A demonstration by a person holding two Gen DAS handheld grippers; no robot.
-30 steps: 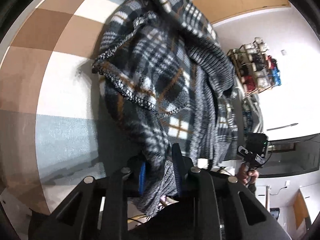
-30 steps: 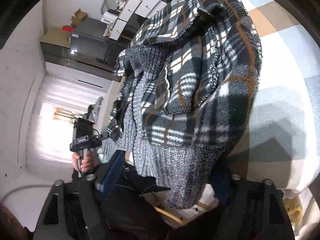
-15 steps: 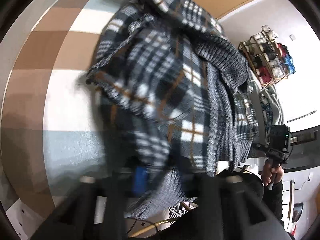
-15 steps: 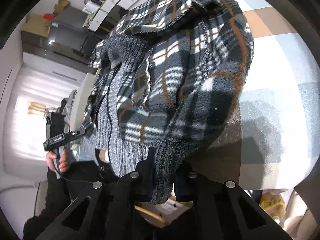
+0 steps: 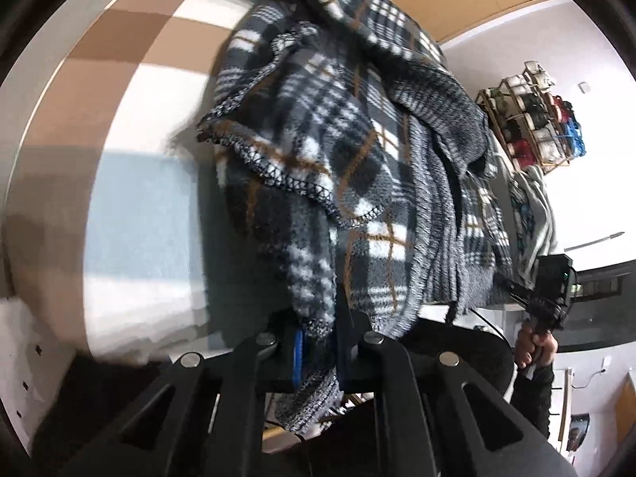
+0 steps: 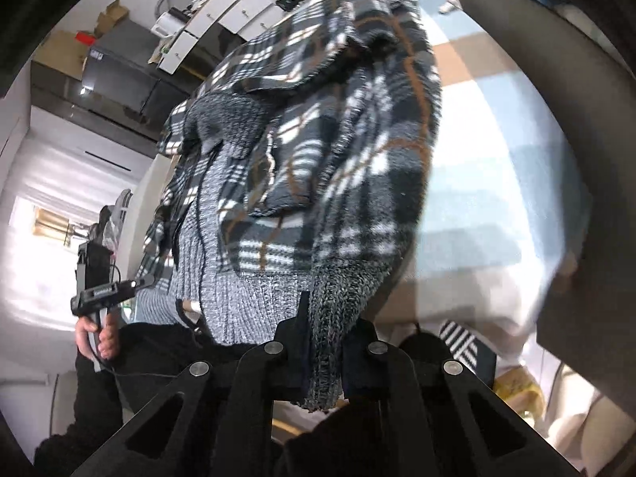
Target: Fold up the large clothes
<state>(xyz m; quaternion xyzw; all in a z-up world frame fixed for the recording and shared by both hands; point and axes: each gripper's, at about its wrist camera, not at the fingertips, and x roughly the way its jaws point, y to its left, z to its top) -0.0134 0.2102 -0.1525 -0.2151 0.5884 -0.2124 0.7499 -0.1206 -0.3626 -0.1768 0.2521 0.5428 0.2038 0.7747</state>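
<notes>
A grey, white and brown plaid fleece jacket (image 5: 342, 167) with grey knit ribbing lies bunched on a checked bed cover (image 5: 131, 206). My left gripper (image 5: 318, 342) is shut on the lower hem, and fabric hangs out below its pads. In the right wrist view the same jacket (image 6: 338, 151) spreads away from my right gripper (image 6: 324, 342), whose jaws are closing tight on the ribbed knit hem pinched between them. Each camera also catches the other tool: the right gripper (image 5: 544, 290) and the left gripper (image 6: 107, 290), each held by a hand.
The bed cover (image 6: 497, 183) stretches out to the right of the jacket. A shelf of coloured goods (image 5: 532, 127) stands against the white wall. A dark cabinet (image 6: 119, 75) and white drawers (image 6: 222, 12) stand beyond the bed. A striped item (image 6: 461, 338) lies low beside the bed.
My right gripper, open around the knit hem a second ago, has shut on it. Both grippers have shifted with the hem, and the jacket has bunched closer. The left grip is unchanged.
</notes>
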